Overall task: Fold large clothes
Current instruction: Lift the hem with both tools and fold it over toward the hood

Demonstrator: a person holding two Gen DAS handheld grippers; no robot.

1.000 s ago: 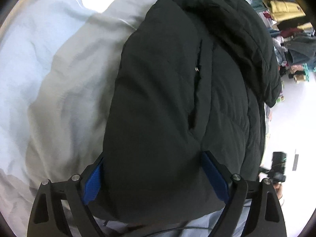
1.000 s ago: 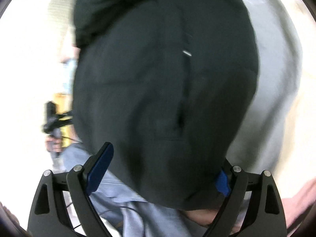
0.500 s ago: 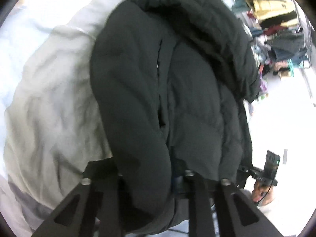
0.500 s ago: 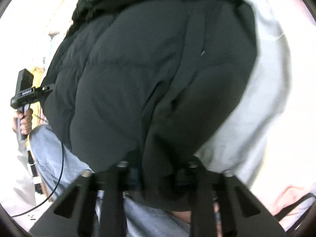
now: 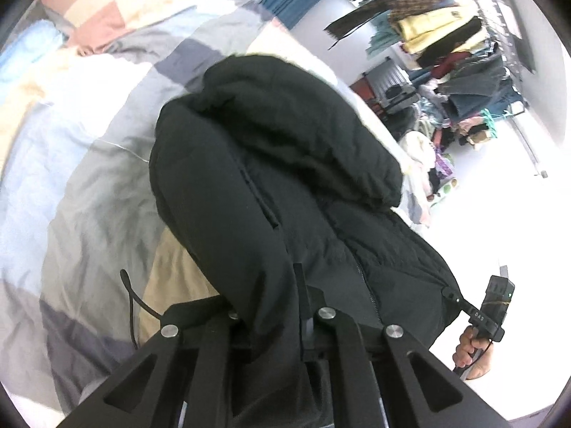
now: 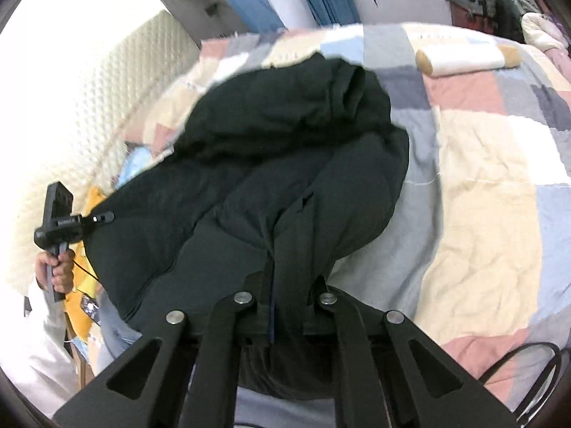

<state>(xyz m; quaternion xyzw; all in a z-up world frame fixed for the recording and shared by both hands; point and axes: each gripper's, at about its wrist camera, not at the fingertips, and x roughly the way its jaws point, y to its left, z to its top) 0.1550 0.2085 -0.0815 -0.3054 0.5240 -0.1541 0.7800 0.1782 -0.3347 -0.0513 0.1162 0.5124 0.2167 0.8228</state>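
A black padded hooded jacket (image 5: pixel 285 178) lies on the patchwork quilt, its near edge lifted off the bed. My left gripper (image 5: pixel 274 314) pinches a fold of that edge, its jaws still closing with the fabric between them. My right gripper (image 6: pixel 285 285) is shut on another fold of the same edge of the jacket (image 6: pixel 285 135). Each gripper also shows in the other's view, held in a hand: the right gripper (image 5: pixel 451 290) at the jacket's right corner, the left gripper (image 6: pixel 103 217) at its left corner. The hood lies bunched at the far end.
The patchwork quilt (image 6: pixel 481 178) covers the bed on all sides of the jacket. A rolled white towel (image 6: pixel 464 57) lies at the far right. A rack of hung clothes (image 5: pixel 446 35) stands beyond the bed. A black cable (image 5: pixel 132 296) trails by my left gripper.
Both grippers went from wide open around the jacket's near edge to closed on it. Both then rose, lifting that edge, and more of the bed and room came into view.
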